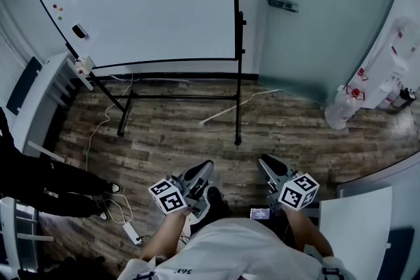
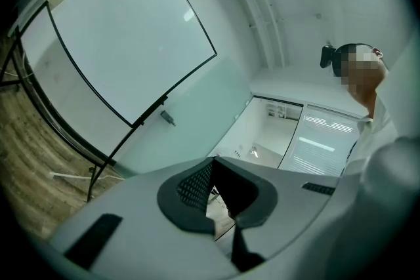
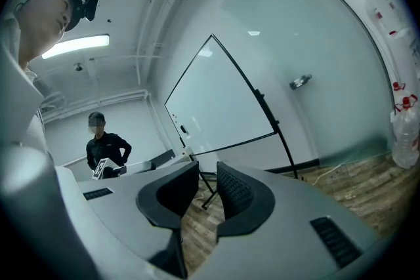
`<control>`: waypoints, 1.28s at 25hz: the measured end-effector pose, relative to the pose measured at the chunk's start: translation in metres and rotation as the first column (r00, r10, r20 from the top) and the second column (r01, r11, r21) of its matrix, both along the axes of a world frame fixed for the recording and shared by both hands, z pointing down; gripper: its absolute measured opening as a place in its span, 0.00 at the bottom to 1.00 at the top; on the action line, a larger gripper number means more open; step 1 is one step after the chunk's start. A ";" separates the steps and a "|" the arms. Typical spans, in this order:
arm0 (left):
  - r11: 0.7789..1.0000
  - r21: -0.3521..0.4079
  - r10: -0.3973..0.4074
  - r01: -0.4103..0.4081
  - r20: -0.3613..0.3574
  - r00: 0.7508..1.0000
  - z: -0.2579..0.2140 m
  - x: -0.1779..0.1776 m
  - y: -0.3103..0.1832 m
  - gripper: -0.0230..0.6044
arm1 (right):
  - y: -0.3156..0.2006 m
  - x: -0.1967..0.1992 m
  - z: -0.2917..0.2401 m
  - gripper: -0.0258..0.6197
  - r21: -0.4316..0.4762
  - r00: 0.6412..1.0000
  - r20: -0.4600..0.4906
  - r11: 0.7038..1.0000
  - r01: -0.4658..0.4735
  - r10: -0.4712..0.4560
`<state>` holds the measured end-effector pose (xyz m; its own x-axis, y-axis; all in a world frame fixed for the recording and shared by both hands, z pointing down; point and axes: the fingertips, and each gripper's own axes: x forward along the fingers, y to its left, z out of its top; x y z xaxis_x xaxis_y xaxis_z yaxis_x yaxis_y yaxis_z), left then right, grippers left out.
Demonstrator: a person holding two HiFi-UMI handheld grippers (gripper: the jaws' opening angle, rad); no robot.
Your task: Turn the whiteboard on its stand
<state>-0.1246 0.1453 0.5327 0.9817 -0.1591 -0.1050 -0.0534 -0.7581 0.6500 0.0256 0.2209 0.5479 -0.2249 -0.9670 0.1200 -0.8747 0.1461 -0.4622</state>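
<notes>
The whiteboard hangs tilted on its black stand at the far side of the wooden floor, with a black eraser stuck near its left edge. It also appears in the left gripper view as whiteboard and in the right gripper view as whiteboard. Both grippers are held close to my body, well short of the board. My left gripper has its tips together and holds nothing. My right gripper is open, with only floor seen through the gap.
A person in black stands at the left beside a white shelf. A power strip and cables lie on the floor. A glass wall, a water jug and a dispenser stand right; a white table is near right.
</notes>
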 end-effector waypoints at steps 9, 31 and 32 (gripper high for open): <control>0.997 0.035 0.066 -0.066 0.004 0.998 -0.017 0.025 -0.110 0.04 | -0.105 0.029 -0.015 0.18 0.002 0.997 -0.012 0.997 -0.073 0.073; 0.996 0.094 0.001 -0.006 0.056 0.998 -0.008 0.117 -0.257 0.04 | -0.275 0.134 -0.013 0.18 -0.002 0.999 -0.039 1.000 -0.012 0.011; 0.995 0.095 -0.016 0.011 0.054 0.998 -0.009 0.127 -0.260 0.04 | -0.279 0.145 -0.013 0.18 -0.003 0.999 -0.044 1.000 0.004 -0.004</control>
